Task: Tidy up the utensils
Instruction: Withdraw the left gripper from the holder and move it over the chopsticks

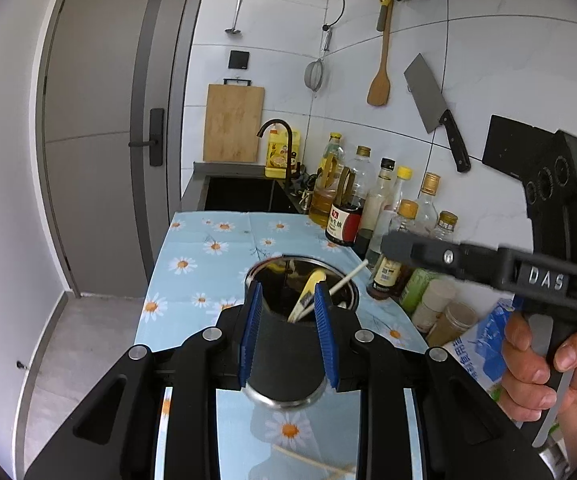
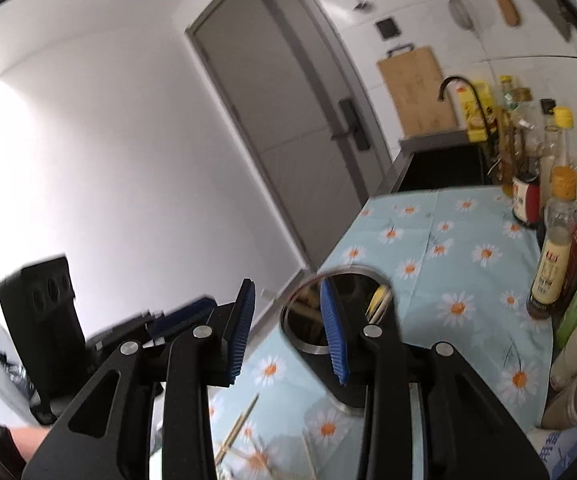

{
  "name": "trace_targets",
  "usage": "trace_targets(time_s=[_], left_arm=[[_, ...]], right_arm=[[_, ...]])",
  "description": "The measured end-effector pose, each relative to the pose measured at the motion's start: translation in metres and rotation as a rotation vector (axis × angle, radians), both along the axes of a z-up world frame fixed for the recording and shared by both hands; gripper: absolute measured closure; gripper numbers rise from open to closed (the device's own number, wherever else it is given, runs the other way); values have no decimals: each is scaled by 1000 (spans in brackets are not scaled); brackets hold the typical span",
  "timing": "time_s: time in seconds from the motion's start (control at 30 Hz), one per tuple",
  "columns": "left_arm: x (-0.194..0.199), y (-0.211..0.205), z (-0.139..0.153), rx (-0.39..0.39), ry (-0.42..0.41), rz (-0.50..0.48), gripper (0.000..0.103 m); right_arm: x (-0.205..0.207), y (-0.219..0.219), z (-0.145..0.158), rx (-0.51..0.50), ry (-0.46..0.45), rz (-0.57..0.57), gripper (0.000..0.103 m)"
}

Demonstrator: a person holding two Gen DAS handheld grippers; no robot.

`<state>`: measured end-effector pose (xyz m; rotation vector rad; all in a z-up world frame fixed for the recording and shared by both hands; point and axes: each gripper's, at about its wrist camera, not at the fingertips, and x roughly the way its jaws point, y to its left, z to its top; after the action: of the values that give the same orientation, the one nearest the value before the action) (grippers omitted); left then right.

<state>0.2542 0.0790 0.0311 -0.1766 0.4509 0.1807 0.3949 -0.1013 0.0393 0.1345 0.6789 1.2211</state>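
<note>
- Left tongs point(image 1: 288, 330) filled the near view, clenched on the dark utensil holder point(image 1: 288, 356), which stood mid-surface on the daisy cloth point(image 1: 192, 248), chopsticks point(image 1: 328, 292) leaning out.
- Right tongs point(image 2: 288, 330) held nothing, jaws parted, opening, beside the holder's rim.
- Risk, judged: a tilted holder could spill its chopsticks; loose ones point(image 2: 236, 432) lay at the surface's near edge.
- Both hands pointed slightly downward; the right hand point(image 1: 544, 364) gripped its handle.
</note>
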Motion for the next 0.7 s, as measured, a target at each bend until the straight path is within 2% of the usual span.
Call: trace_targets(time_s=[0.13,0.27,0.7], left_arm=[[-21,6,-5,-33,14,23,77],[-41,20,-18,-98,46,61,77],[-91,39,-74,-190,247,155,77]], right_arm=[[-19,5,-9,-69,-10,66,68],[-35,4,-26,-128,5,121,68],[-50,6,-82,-331,31,195,68]])
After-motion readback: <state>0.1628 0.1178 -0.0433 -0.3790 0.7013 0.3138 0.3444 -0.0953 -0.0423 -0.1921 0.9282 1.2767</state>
